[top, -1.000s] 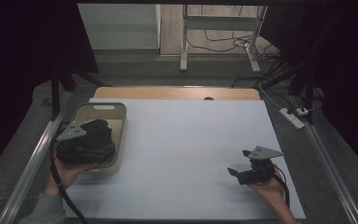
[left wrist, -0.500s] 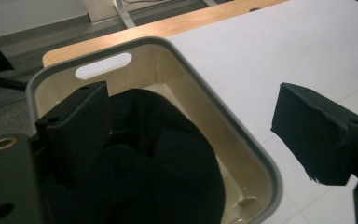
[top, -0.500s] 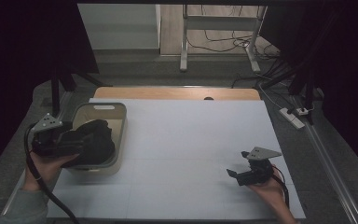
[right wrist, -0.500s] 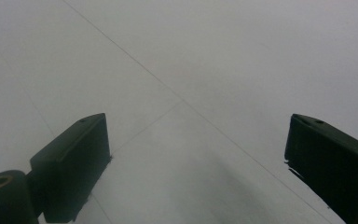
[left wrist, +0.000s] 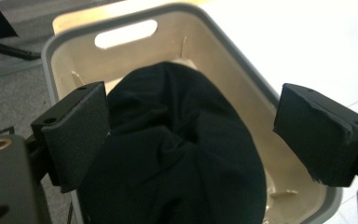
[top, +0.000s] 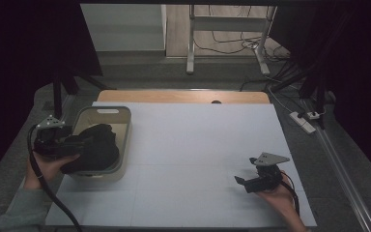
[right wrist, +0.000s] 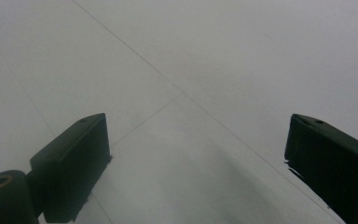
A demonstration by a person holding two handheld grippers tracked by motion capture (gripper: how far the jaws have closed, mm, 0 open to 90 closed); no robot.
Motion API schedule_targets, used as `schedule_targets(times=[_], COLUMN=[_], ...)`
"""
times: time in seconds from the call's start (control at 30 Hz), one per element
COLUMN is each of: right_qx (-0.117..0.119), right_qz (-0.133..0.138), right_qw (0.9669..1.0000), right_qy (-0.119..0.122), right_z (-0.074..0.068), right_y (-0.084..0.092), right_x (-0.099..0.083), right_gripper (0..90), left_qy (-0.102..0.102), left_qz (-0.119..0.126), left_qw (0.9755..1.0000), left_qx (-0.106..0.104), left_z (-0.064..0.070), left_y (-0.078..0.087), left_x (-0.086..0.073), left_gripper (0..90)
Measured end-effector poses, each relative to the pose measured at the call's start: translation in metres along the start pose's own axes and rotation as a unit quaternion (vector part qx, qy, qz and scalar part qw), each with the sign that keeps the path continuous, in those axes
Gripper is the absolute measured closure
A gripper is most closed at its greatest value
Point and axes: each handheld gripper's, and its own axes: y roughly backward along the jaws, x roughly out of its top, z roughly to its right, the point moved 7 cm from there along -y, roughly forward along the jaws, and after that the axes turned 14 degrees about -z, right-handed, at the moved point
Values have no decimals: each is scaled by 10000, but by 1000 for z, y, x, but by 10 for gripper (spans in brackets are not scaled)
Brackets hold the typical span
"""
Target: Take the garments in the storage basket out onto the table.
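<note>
A black cloth bundle [top: 96, 147] [left wrist: 177, 149] lies heaped in a cream plastic tub [top: 107, 113] [left wrist: 121, 35] at the table's left side, and part of it hangs over the tub's near left rim. My left gripper [top: 75, 143] [left wrist: 196, 126] is at the tub's left edge, pointing into it. Its jaws stand wide open on either side of the cloth, and the left pad [left wrist: 77, 133] is next to the fabric. My right gripper [top: 244, 182] [right wrist: 196, 154] rests low over the white table at the front right, open, with nothing between its fingers.
The white table top [top: 198, 145] stretches between the two grippers. A wooden strip [top: 183, 96] runs along its far edge. A power strip [top: 303, 122] and cables lie on the floor to the right. A metal stand [top: 222, 29] is behind the table.
My left gripper has drawn back to the left, from over the tub to its left edge; the cloth stays in the tub. The right gripper has barely moved.
</note>
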Motion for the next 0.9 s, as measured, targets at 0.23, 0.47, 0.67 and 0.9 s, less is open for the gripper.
schedule_targets(times=[0.23, 0.47, 0.67, 0.9], right_qx=[-14, -19, -10, 13], right_qz=[-44, -89, -121, -163], right_qw=[10000, 10000, 9999, 9999], right_qy=[13, 40, 49, 50], right_z=[-1, -1, -1, -2], right_y=[-2, -3, -4, -5], right_x=[-1, -1, -2, -2], right_gripper=[65, 65, 65, 66], left_qy=[111, 157, 218, 239], left_qz=[-213, -532, -668, -977], left_qw=[9997, 9984, 9975, 9943], left_qx=[-31, -108, -90, -359], left_z=[-10, -15, -19, -17], left_y=[-12, -26, -34, -40], left_x=[-4, -13, -20, -24], left_gripper=[97, 82, 67, 61])
